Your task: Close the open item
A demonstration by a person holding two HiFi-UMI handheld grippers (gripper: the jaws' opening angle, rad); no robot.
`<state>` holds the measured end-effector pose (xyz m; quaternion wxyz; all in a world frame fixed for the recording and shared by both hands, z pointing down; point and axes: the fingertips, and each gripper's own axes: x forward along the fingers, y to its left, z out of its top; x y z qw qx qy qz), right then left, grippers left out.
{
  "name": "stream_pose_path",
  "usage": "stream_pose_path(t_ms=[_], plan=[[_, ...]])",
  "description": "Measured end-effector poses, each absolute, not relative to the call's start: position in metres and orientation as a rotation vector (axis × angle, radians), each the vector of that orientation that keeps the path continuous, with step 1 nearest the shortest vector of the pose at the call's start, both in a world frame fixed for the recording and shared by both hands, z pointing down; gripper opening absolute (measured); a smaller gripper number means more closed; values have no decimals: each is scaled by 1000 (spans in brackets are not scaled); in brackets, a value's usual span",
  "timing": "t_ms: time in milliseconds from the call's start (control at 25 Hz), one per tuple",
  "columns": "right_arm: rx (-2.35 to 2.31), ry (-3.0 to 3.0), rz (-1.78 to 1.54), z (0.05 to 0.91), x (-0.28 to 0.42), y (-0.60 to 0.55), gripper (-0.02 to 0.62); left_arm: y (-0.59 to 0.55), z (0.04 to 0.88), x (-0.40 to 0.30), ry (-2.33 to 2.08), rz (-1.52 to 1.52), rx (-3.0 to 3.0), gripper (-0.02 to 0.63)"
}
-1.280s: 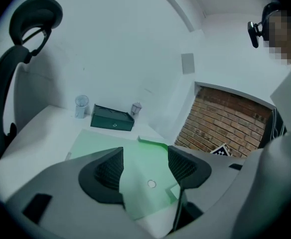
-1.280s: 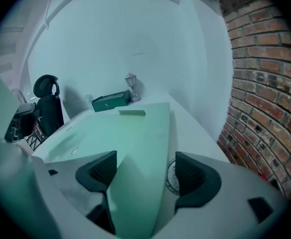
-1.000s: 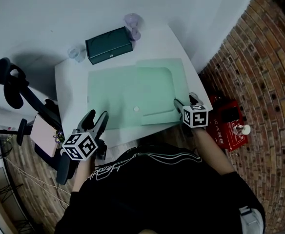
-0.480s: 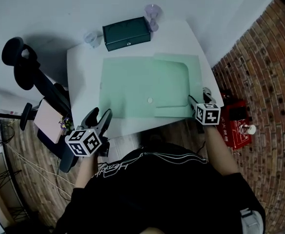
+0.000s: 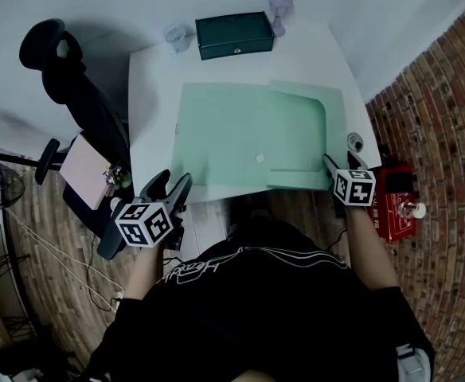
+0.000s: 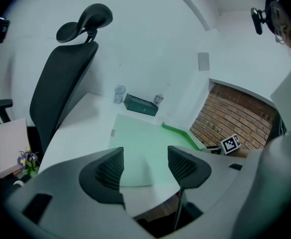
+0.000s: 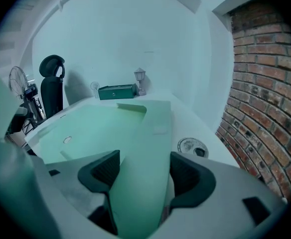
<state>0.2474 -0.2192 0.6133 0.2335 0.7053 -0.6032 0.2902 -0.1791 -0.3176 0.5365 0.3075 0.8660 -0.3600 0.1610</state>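
The green folder (image 5: 240, 134) lies open across the middle of the tabletop (image 5: 149, 94), and its flap (image 5: 300, 138) reaches toward the right edge. At the near right corner, the right gripper (image 5: 332, 165) has its fingers (image 7: 103, 171) spread wide with the flap's edge between them, not pinched. The left gripper (image 5: 169, 188) hangs off the near left edge, its fingers (image 6: 108, 171) apart and empty.

With nothing pinning the folder, swinging the flap over could slide the whole sheet toward the dark box (image 5: 234, 35) at the far edge. A shallow bite might also let the thin flap slip or buckle.

No brand or writing is readable; the cubes bear only square marker patterns.
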Motion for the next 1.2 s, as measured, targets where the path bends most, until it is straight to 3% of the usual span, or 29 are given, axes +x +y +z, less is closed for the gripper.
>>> stream_pose_path(t_ms=[1200], plan=[[1685,-1834,745,614,225,-223,321,-248,620,-250,-1132,512,1966,279]])
